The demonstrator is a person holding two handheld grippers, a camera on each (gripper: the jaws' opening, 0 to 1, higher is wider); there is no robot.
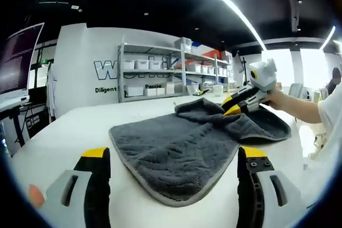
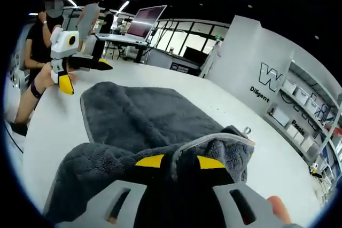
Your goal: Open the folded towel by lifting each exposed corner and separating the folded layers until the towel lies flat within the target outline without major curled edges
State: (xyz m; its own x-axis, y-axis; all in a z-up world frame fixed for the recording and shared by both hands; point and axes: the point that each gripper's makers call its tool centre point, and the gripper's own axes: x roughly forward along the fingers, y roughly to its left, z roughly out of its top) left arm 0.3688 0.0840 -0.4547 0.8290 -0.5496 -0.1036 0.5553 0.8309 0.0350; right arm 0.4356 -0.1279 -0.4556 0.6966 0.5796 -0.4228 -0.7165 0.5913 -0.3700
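Grey towel, left gripper view: charcoal microfibre towel [image 1: 187, 142] with a paler hem lies on the white table [image 1: 69, 132], near edge just beyond this view's own jaws; far right part is bunched and raised
Left gripper: left gripper [image 1: 173, 177] hovers low over the near edge of the table, jaws spread wide with nothing between them; the towel's near hem sits between and just beyond the tips, not touched
Right gripper, seen from the left: right gripper [image 1: 233, 107] comes in at far right, yellow tips pressed into the raised fold; a person's hand [image 1: 278, 99] and forearm reach in from the right behind it
Background: shelving with white bins [image 1: 160, 73] against the far wall
Right gripper view: jaws are pinched on a hemmed corner of the towel, lifted over the lower layer; the left gripper [image 2: 80, 73] hangs at far left, apart from the cloth, beside a seated person [image 2: 37, 46]
Step in hand: judged to be peeling the top layer off by its corner; towel partly folded, not yet flat; no target outline can be made out
Next move: likely calls for carrying the pinched corner outward and low, so the layer unrolls without curling; the left gripper could pin the near hem
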